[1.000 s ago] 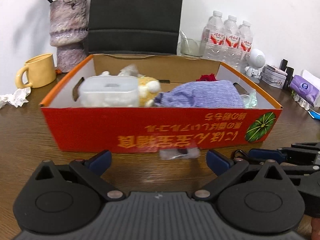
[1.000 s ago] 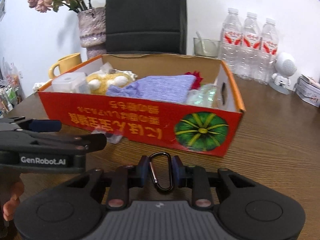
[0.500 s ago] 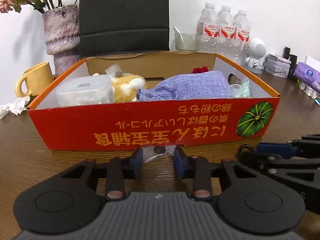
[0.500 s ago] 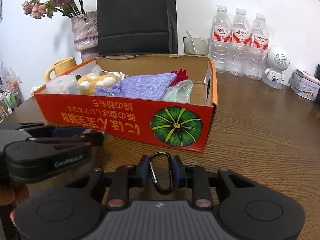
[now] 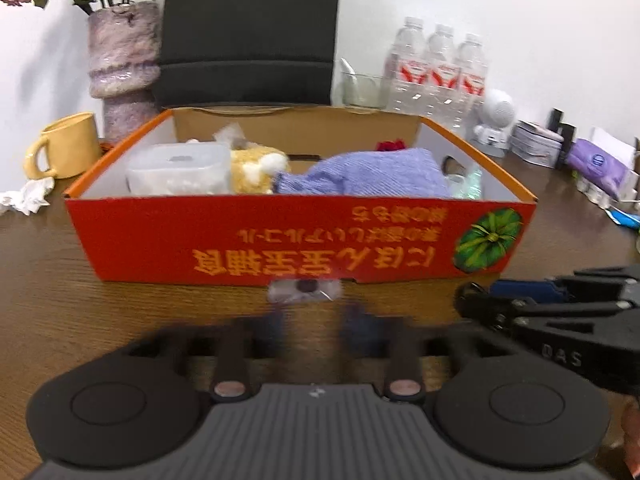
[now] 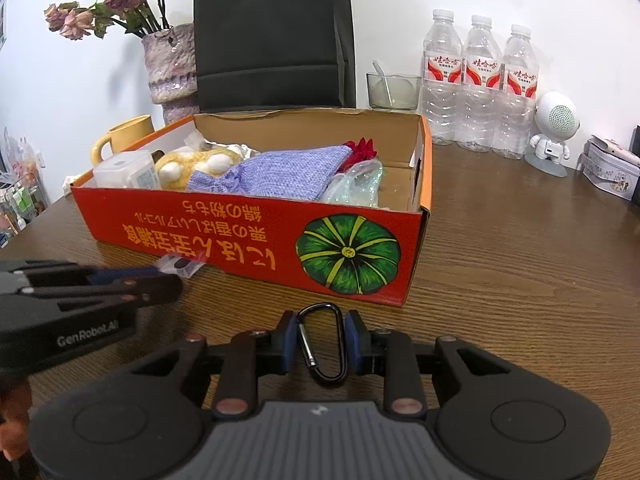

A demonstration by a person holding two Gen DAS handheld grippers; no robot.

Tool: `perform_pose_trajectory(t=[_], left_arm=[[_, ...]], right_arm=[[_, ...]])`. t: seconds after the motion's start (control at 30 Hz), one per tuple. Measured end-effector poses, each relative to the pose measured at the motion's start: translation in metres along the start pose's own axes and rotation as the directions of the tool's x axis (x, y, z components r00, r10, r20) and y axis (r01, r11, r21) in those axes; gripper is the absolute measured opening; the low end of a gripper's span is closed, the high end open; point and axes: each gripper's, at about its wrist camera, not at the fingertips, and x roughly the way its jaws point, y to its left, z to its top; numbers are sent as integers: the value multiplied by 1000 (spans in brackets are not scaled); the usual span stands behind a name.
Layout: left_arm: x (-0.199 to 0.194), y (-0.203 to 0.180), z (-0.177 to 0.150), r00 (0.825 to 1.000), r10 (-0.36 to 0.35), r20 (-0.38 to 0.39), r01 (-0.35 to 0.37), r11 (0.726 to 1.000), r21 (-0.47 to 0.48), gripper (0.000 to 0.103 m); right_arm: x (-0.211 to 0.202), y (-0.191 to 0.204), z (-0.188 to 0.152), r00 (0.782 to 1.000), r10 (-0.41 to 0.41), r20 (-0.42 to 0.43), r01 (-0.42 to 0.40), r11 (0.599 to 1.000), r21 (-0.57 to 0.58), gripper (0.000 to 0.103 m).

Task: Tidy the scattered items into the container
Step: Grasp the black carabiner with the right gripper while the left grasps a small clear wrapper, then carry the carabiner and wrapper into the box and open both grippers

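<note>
A red cardboard box stands on the wooden table and holds a clear tub, a yellow plush, a purple pouch and a glittery bag. A small clear packet lies against the box's front wall. My left gripper is blurred, its fingers close together just behind the packet; I cannot tell if they touch it. My right gripper is shut on a black carabiner, held low in front of the box's right corner.
A yellow mug, a vase and crumpled tissue stand left of the box. Water bottles, a glass bowl, a white figure, tins and packets stand at the right. A black bag stands behind.
My left gripper's fingers closed from wide open to close together near the packet. My right gripper kept hold of the carabiner and drew back slightly from the box.
</note>
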Motion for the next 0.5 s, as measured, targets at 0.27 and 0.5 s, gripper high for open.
perform_pose_trajectory(t=[0.27, 0.5], left_arm=[[25, -10, 12, 997, 80, -20, -79, 996, 30, 38], [8, 0, 1, 1000, 23, 1, -23, 999, 30, 23]], right_arm=[[0, 0, 0, 1000, 3, 0, -3, 1000, -1, 25], [0, 1, 1, 1000, 2, 0, -2, 1000, -1, 25]])
